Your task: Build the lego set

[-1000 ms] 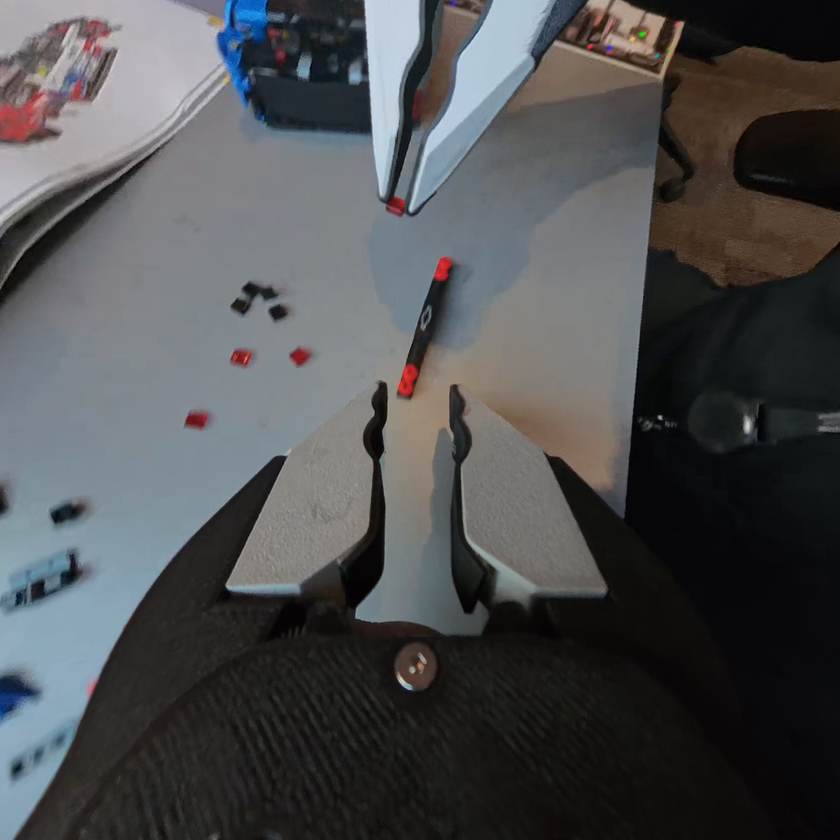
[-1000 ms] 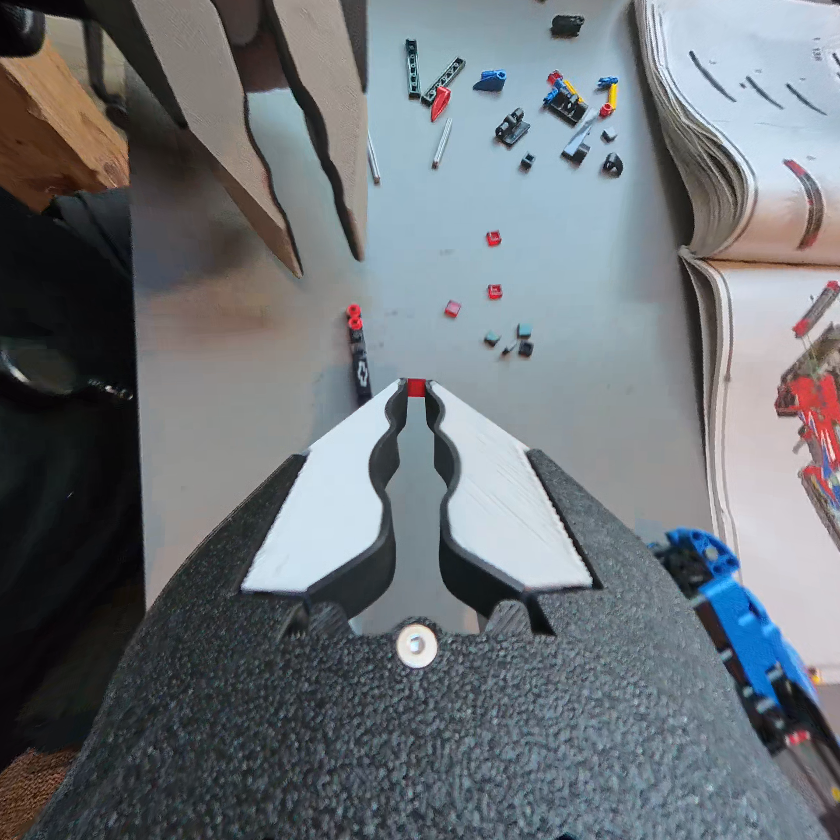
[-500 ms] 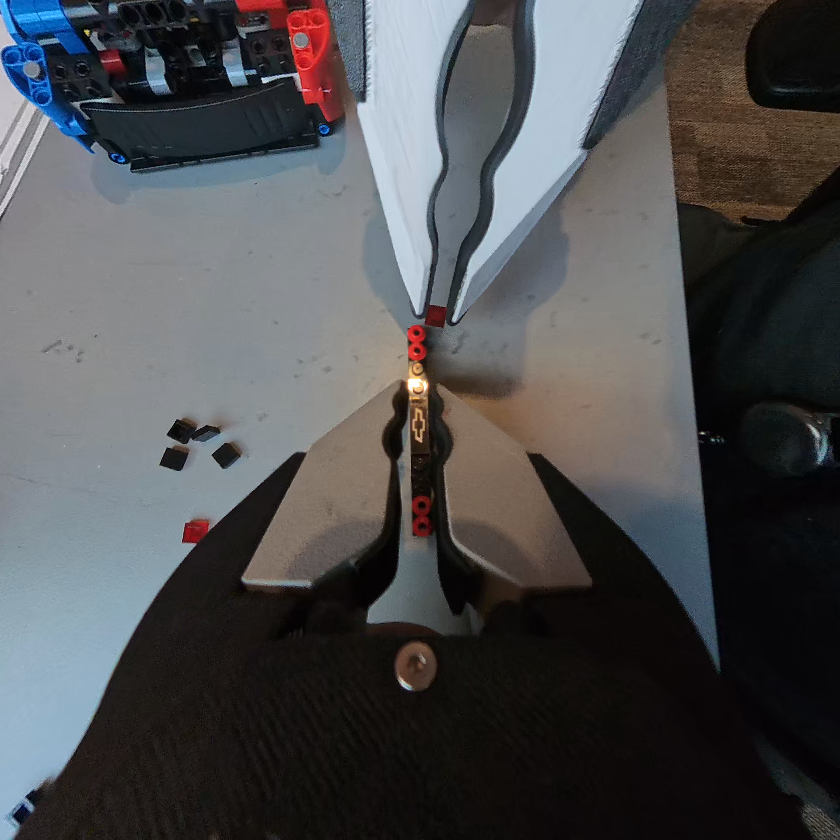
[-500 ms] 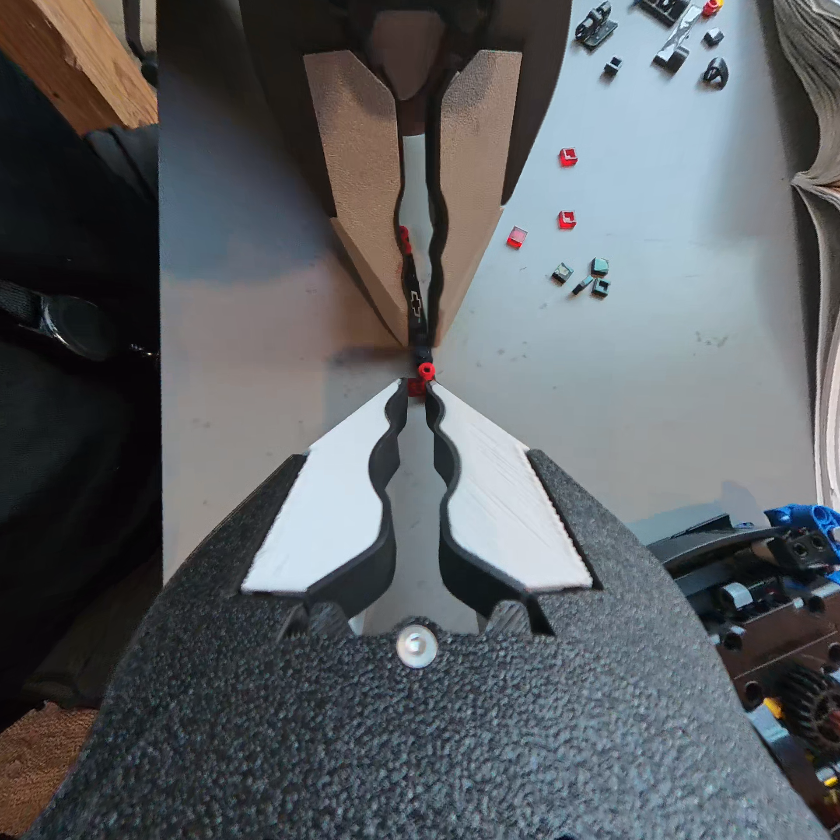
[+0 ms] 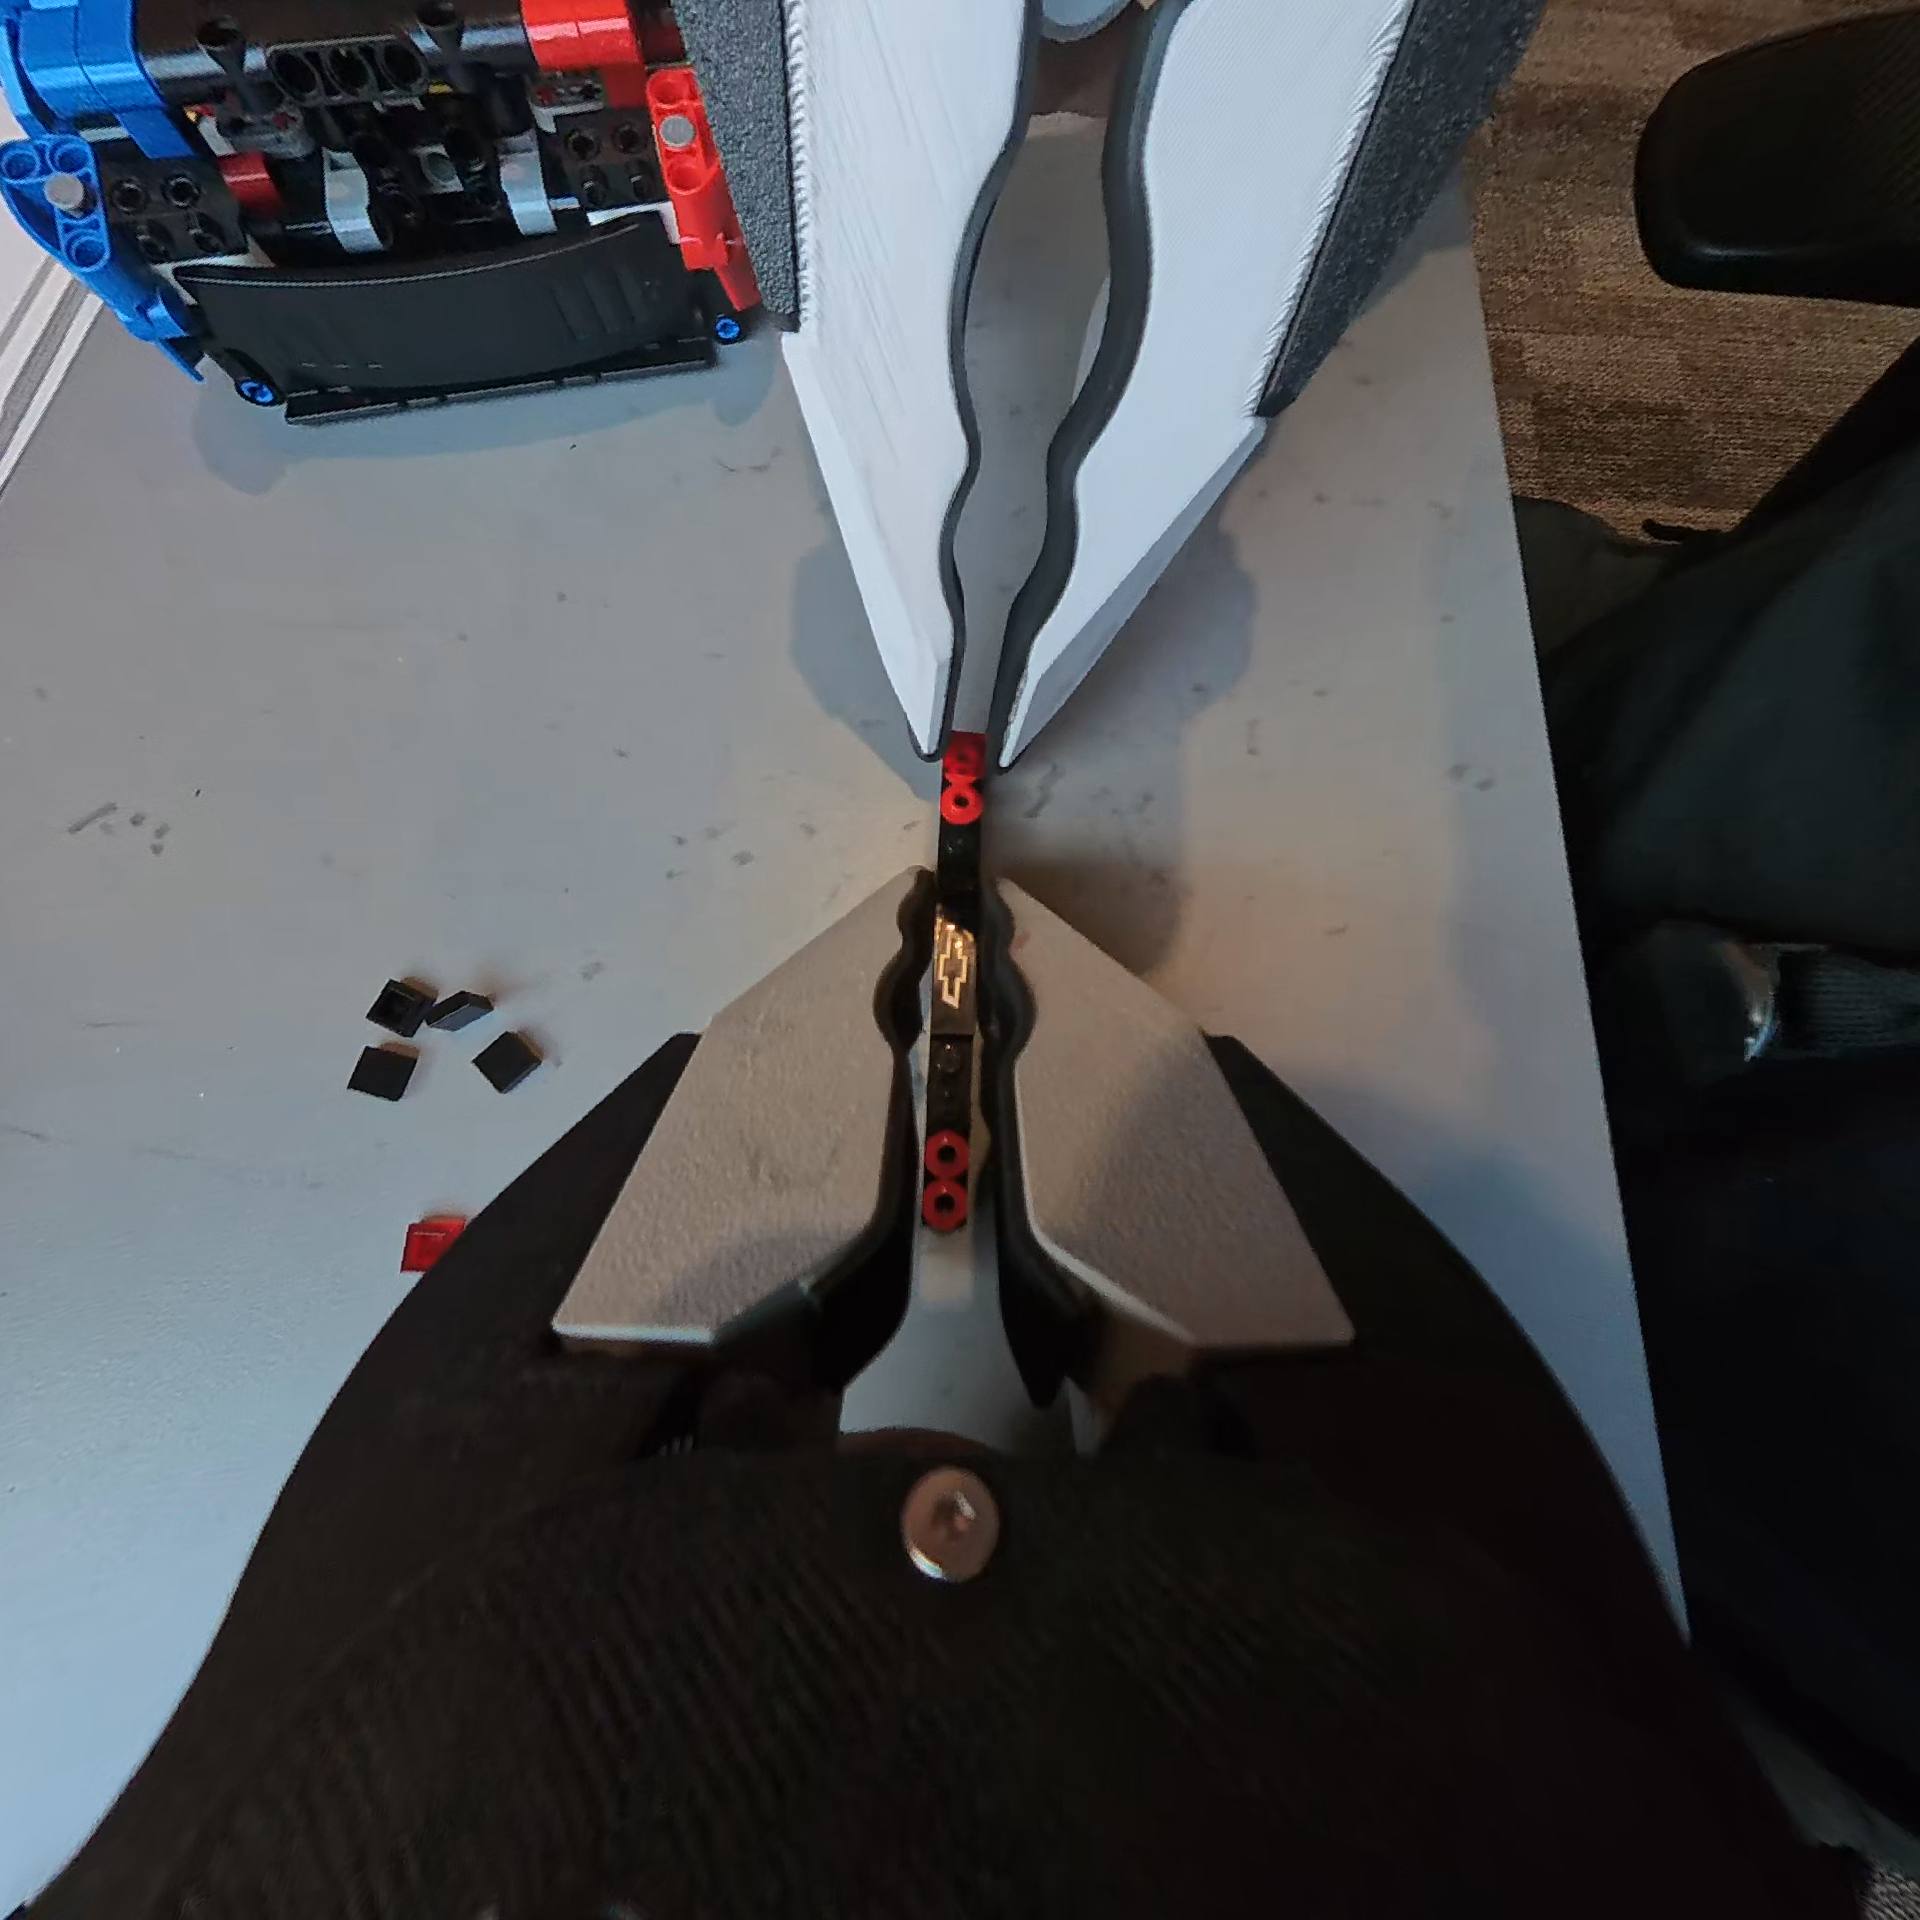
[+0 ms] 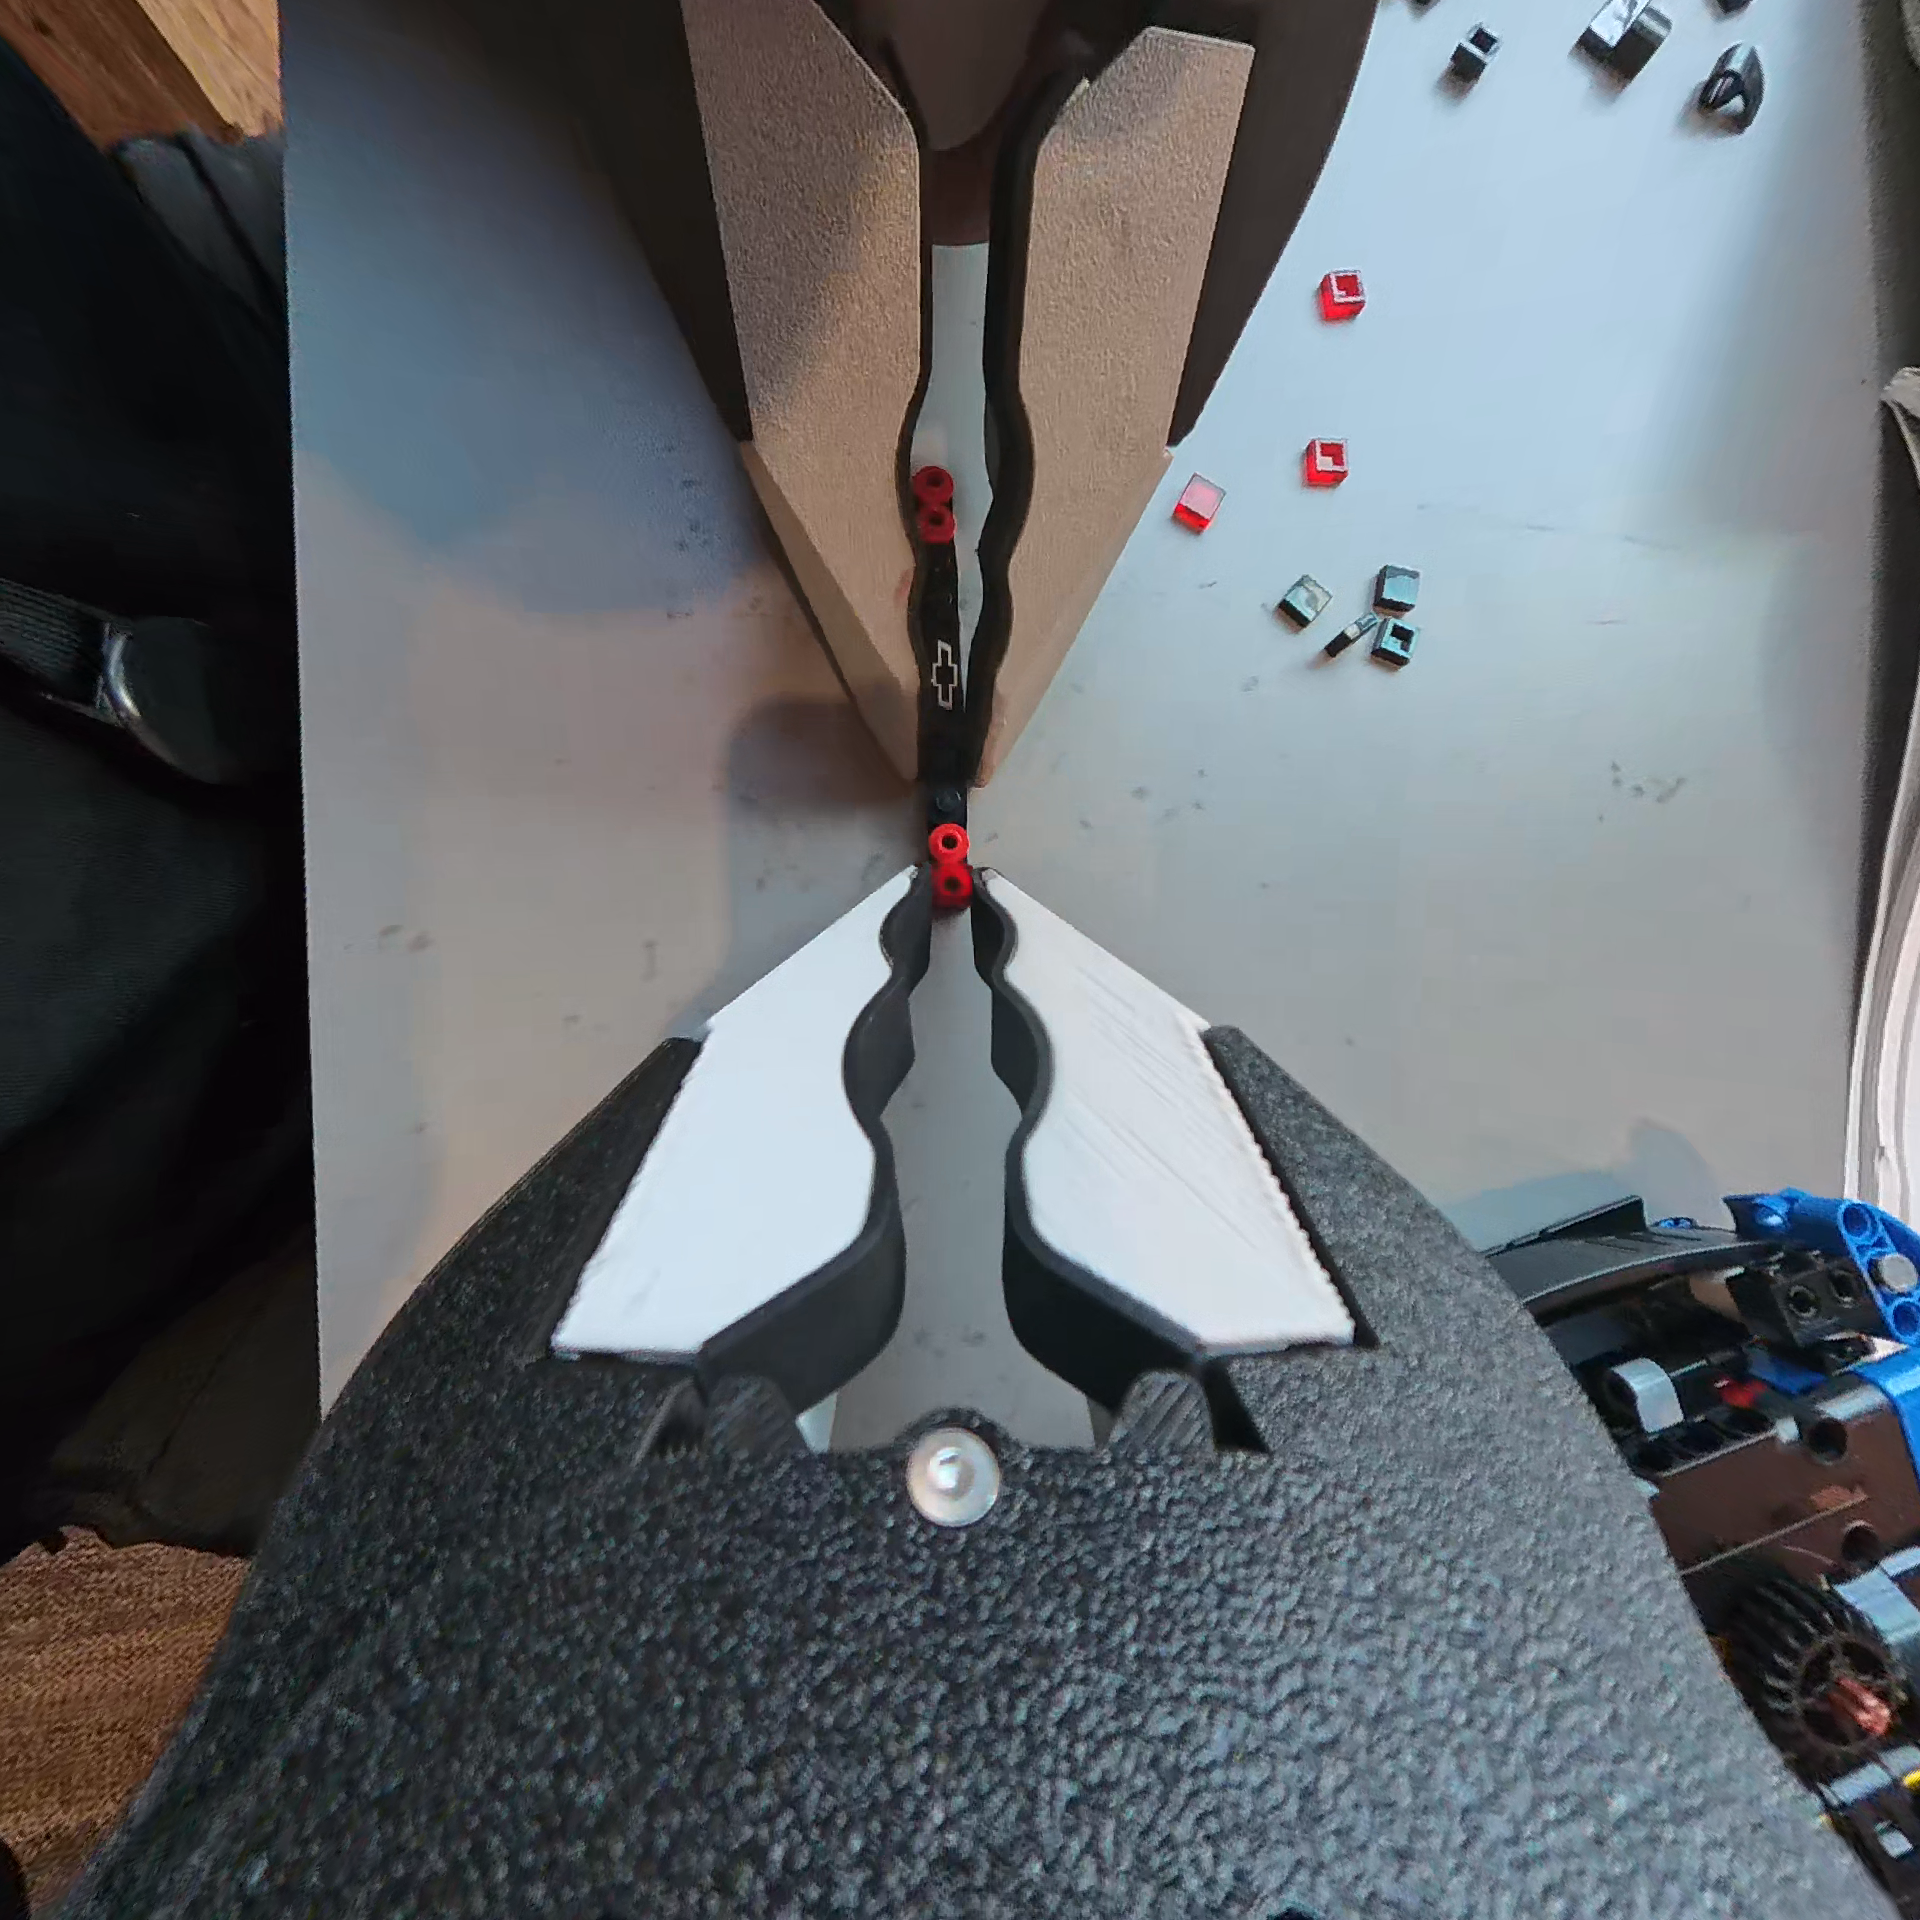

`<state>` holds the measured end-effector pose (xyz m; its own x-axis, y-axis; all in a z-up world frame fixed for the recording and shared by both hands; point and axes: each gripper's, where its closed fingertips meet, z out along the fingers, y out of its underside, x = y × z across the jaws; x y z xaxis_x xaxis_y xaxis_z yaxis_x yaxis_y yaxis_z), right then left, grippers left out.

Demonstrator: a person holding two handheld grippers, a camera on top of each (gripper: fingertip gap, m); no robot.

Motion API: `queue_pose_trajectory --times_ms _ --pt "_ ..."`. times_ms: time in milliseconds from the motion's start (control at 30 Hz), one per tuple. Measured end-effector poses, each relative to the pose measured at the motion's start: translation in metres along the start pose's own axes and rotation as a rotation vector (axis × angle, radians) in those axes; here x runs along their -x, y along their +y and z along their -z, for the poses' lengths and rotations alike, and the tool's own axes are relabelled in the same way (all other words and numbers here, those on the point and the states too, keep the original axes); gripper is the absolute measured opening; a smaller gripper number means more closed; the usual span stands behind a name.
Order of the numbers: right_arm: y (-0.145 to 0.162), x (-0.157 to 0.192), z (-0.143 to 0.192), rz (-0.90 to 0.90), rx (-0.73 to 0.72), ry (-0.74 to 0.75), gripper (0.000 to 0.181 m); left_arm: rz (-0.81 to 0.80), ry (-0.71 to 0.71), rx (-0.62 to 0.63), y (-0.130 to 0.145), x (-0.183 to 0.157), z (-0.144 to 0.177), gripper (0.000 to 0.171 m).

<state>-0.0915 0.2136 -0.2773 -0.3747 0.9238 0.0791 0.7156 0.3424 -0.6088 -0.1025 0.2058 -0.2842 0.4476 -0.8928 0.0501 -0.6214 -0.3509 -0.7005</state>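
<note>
A thin black lego strip (image 5: 954, 977) with a gold-outlined tile in the middle and two red round studs at each end lies along the grey table. My left gripper (image 5: 956, 896) is shut on its middle, and one red end (image 5: 945, 1182) shows between the fingers. The strip also shows in the right wrist view (image 6: 943, 675). My right gripper (image 6: 948, 883), with white fingers, is shut on a small red piece (image 5: 966, 746) and holds it at the strip's other red end (image 6: 949, 862). The two grippers (image 5: 961, 750) (image 6: 945, 774) face each other tip to tip.
A partly built blue, black and red car model (image 5: 395, 208) stands at the back left, and also shows in the right wrist view (image 6: 1766, 1403). Loose black tiles (image 5: 447, 1039) and red tiles (image 6: 1340, 294) lie nearby. The table edge (image 5: 1538, 831) runs close by. An open booklet (image 6: 1896, 831) lies beside them. Left and right tips are no more than a few centimetres apart.
My left gripper moved forward over the strip and shut on it. My right gripper came closer and brought the small red piece onto the strip's far red end.
</note>
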Motion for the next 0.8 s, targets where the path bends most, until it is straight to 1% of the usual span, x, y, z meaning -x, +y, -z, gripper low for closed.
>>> queue_pose_trajectory --times_ms 267,533,633,800 --pt "0.0005 -0.0004 -0.0004 0.026 0.049 -0.010 0.006 -0.006 0.003 -0.001 0.0000 -0.0001 0.0000 0.004" --pt "-0.0021 -0.0009 0.0005 0.042 0.066 -0.012 0.006 0.002 0.010 -0.007 0.0000 -0.0002 0.0001 0.005" --pt "0.0013 0.0008 0.0002 0.059 0.107 -0.024 0.006 0.006 0.011 -0.010 -0.0001 -0.0001 0.0000 0.005" --pt "0.0001 -0.0006 -0.0005 0.056 0.128 -0.024 0.006 -0.005 0.004 -0.007 0.0001 0.0002 0.0003 0.005"
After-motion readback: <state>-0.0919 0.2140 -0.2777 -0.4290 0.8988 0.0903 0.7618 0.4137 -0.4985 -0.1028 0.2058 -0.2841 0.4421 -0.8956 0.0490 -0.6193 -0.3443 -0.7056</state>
